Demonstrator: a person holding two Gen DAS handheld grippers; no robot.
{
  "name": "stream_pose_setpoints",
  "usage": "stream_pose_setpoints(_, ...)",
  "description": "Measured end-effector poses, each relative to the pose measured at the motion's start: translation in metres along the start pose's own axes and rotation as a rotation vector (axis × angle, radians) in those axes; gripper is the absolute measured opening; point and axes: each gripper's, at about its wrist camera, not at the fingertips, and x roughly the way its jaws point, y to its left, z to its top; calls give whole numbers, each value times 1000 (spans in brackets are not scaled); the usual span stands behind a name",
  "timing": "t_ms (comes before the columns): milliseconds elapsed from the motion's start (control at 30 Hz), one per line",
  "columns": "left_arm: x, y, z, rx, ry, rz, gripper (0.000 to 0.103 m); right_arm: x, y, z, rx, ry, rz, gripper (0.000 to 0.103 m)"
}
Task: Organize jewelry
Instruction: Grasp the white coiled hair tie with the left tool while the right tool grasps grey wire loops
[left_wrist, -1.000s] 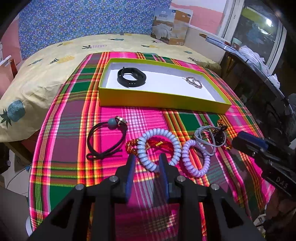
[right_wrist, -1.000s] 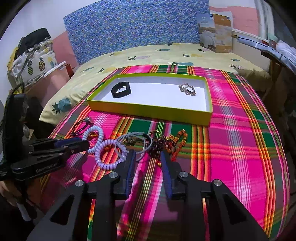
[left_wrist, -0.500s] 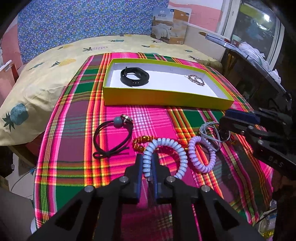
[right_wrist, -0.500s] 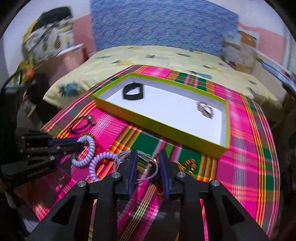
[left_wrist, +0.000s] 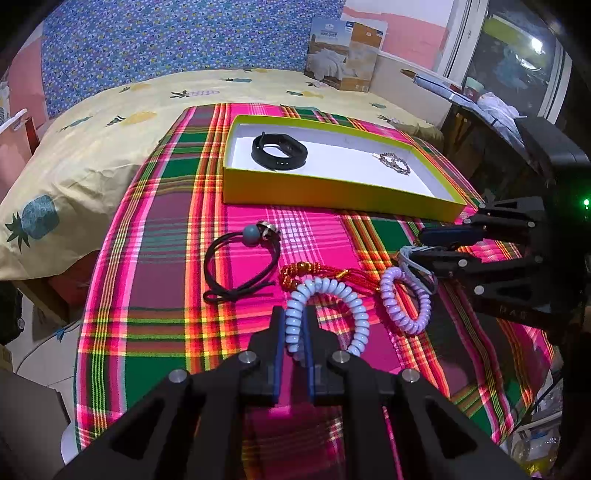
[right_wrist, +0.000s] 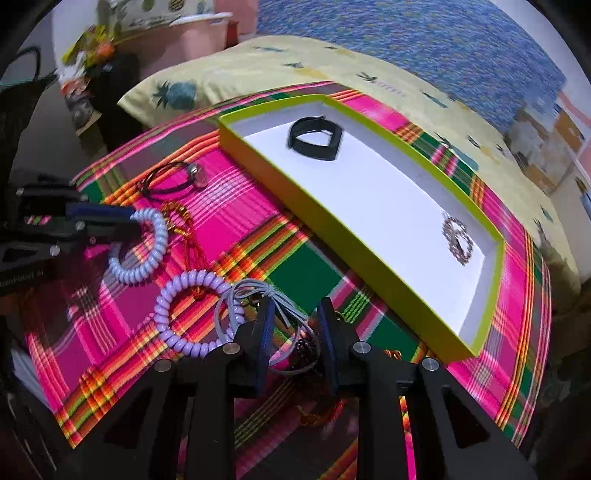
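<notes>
Left gripper (left_wrist: 294, 325) pinches pale-blue coil bracelet (left_wrist: 356, 314) at 1 loop — springy, light. Right gripper (right_wrist: 295, 321) open, straddling grey cord loop (right_wrist: 236, 295) — probably limp.

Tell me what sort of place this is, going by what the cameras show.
Most likely a bedroom at home. A plaid cloth lies over a bed with a pineapple-print sheet, a boxed bedding set leans on the wall, and a window stands on the right.

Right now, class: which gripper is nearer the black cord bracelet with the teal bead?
Left. The left gripper sits beside the black cord bracelet; the right gripper is farther across the cloth.
</notes>
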Motion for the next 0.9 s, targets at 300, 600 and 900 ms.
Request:
stream_pose_setpoints(300, -4, -2, -1, 3, -7, -3, 10, -3, 4, 2, -20, -19, 18, 3)
stream_pose_setpoints(600, -22, -4, 3, 3, -48, -9, 10, -41, -6, -4, 141, -156, 6, 3)
stream_pose_setpoints(900, -55, -11, 13, 22, -126, -34, 10, -79, -10, -15, 325, -297, 12, 3)
